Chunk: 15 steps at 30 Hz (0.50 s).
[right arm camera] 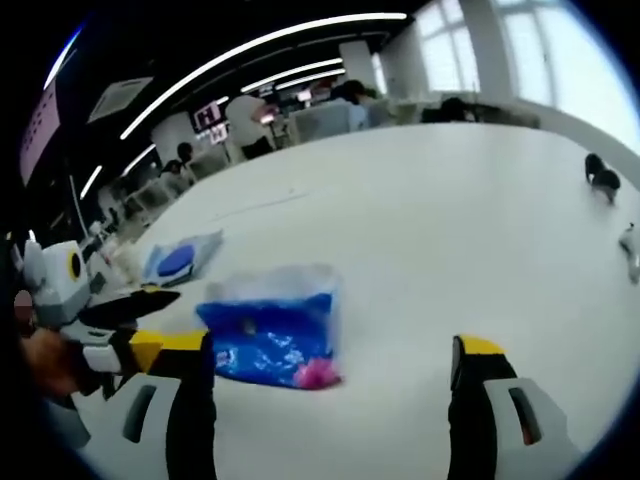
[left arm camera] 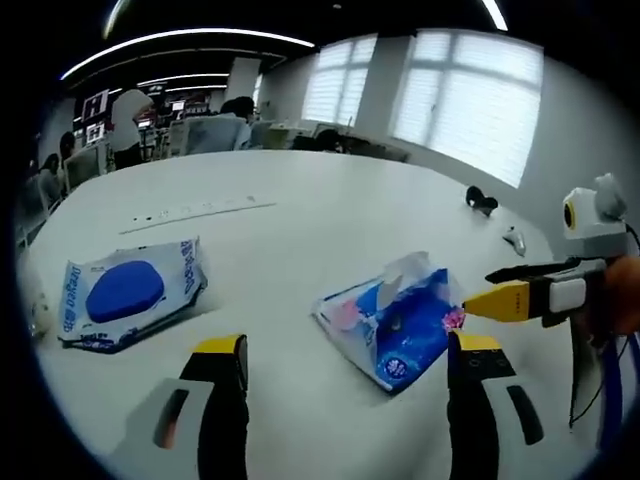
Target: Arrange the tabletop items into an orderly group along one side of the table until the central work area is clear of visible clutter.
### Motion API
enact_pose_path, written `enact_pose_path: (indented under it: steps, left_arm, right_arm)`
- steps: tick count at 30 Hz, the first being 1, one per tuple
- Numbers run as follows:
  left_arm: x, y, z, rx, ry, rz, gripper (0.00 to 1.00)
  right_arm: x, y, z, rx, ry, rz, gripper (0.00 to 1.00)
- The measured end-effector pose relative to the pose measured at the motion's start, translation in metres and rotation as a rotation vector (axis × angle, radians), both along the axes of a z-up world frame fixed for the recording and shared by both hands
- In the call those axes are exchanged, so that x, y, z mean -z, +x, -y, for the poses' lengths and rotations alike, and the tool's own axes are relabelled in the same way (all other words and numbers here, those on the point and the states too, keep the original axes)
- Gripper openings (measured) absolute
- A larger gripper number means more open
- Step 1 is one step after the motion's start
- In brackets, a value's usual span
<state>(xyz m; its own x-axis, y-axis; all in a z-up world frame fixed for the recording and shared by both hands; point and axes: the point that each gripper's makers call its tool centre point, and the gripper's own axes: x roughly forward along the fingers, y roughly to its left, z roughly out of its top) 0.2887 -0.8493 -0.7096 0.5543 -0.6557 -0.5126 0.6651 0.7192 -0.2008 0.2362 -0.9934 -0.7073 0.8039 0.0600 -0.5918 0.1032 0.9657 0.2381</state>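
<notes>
Here the right gripper [left arm camera: 478, 303] touches the blue tissue pack [left arm camera: 393, 322], jaws apart.

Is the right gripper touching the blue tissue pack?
Touching. In the left gripper view, the right gripper's yellow tip meets the edge of the tissue pack.

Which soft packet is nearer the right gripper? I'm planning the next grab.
The blue tissue packet, with white tissue poking out; the right gripper points at it. The white wipes packet lies farther away.
</notes>
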Motion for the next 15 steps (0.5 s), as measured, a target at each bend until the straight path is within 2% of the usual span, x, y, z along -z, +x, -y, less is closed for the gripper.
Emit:
enact_pose_path:
  steps: [3, 7, 11, 15]
  left_arm:
    - [0.003, 0.002, 0.003, 0.002, 0.019, 0.012, 0.69]
    - [0.007, 0.005, 0.002, 0.013, 0.062, 0.029, 0.42]
    - [0.013, 0.007, 0.003, 0.015, 0.083, 0.02, 0.36]
    - [0.014, 0.008, 0.002, 0.03, 0.129, 0.05, 0.25]
  right_arm:
    - [0.004, 0.007, -0.003, -0.016, 0.005, -0.003, 0.89]
    - [0.009, 0.013, -0.007, -0.038, 0.002, -0.019, 0.82]
    - [0.012, 0.019, -0.007, -0.035, 0.001, -0.024, 0.7]
    - [0.014, 0.022, -0.006, -0.016, 0.025, -0.039, 0.57]
